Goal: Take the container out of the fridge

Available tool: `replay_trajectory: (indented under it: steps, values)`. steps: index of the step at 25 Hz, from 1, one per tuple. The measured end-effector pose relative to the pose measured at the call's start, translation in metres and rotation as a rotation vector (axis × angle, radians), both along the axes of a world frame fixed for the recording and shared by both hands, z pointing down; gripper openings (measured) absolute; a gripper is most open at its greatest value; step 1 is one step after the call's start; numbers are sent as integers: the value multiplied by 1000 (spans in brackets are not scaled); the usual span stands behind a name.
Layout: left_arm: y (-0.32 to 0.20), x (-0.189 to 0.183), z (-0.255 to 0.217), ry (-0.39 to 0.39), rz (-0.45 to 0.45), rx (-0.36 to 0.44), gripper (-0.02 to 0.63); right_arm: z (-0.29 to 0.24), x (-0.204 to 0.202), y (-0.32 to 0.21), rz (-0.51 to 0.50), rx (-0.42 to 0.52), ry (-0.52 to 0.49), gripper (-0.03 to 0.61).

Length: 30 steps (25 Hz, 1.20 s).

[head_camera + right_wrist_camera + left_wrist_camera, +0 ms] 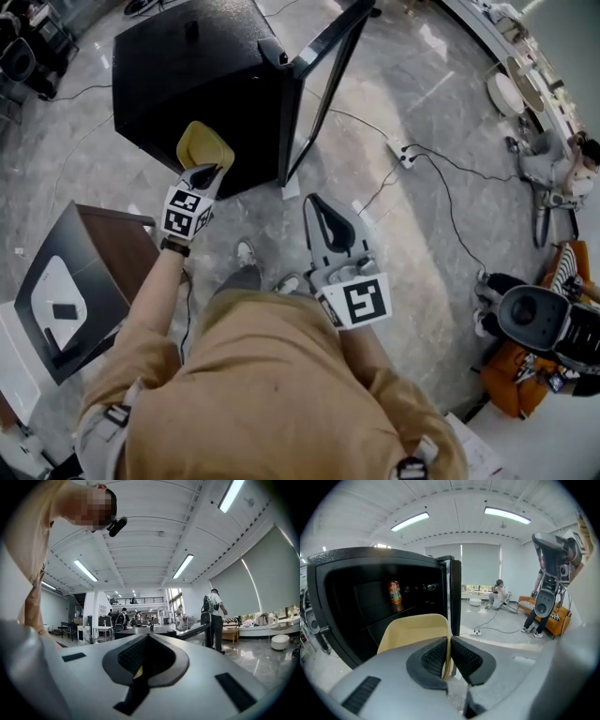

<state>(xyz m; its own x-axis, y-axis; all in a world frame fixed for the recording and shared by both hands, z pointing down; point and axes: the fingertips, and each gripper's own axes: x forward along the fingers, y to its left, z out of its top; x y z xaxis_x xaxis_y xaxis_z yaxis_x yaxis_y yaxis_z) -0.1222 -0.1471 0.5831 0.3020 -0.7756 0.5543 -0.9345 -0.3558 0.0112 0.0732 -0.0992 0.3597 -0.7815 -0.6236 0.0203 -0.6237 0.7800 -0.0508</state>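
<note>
The jaws hide the near edge of the container (412,630). Print on the bottle (395,596) is too small to read.

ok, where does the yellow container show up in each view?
Head view: yellow container upper left, in the left gripper, before the fridge.
Left gripper view: lower centre, wall between the shut jaws.
Right gripper view: not made out.
Shared landmark: the fridge's open door.

floor (412,281): grey marble | on it: blk fridge (187,75), pwr strip (401,152), side table (117,248)
</note>
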Motion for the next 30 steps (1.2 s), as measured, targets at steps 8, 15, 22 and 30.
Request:
replay_trajectory:
  steps: [8,15,22,30]
  values:
    - [11,3,-18,35,-41,27,25,-5,3,1,-23,11,-7,0]
    - [21,-1,-37,90,-77,70,24,6,2,2,-25,-7,-11,0]
    - [27,-6,-68,150,-121,120,25,3,3,5,-41,-3,-26,0]
    - [34,-10,-96,217,-144,172,24,6,0,4,-53,-10,-25,0]
